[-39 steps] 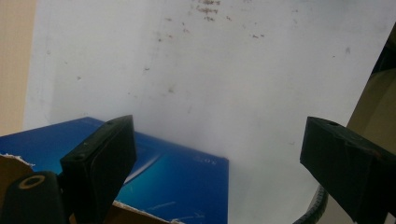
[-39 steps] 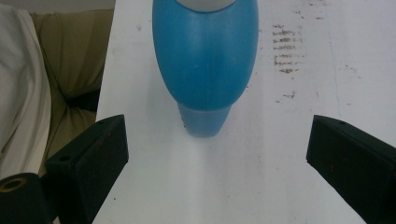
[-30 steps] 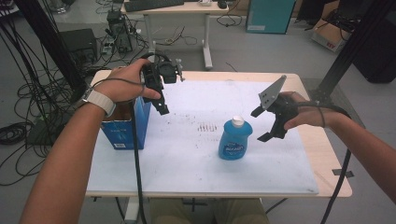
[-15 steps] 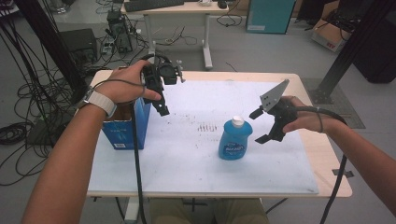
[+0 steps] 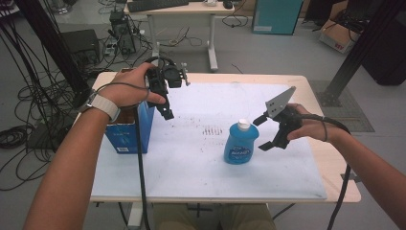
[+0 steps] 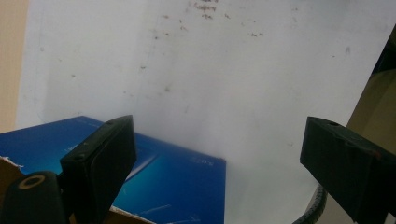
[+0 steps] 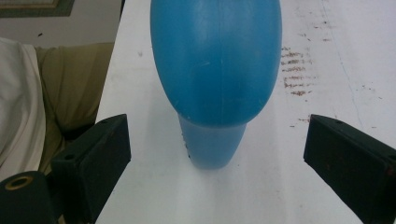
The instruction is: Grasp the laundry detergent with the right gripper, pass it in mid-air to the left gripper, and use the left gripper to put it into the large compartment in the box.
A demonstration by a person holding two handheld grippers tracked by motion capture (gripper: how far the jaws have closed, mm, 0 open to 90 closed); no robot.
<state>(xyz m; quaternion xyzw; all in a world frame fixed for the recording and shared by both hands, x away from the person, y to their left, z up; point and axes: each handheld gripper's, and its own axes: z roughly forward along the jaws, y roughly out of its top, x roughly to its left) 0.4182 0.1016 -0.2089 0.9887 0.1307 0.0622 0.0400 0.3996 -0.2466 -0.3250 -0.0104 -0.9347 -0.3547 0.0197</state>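
Right tongs wide open just beside a blue bottle, left tongs open above a blue box

A blue bottle (image 5: 241, 143) with a white cap stands upright near the middle of the white-covered tabletop (image 5: 191, 167); its label is too blurred to read, and its contents cannot be told. A blue cardboard box (image 5: 129, 129) stands at the tabletop's left edge, open at the top, its inside hidden and its print too small to read. The right tongs (image 5: 265, 132) are spread wide, level with the bottle, holding and touching nothing; in the right gripper view the bottle (image 7: 215, 79) sits ahead between the jaws. The left tongs (image 5: 167, 113) hang wide open and empty over the box (image 6: 168, 182)
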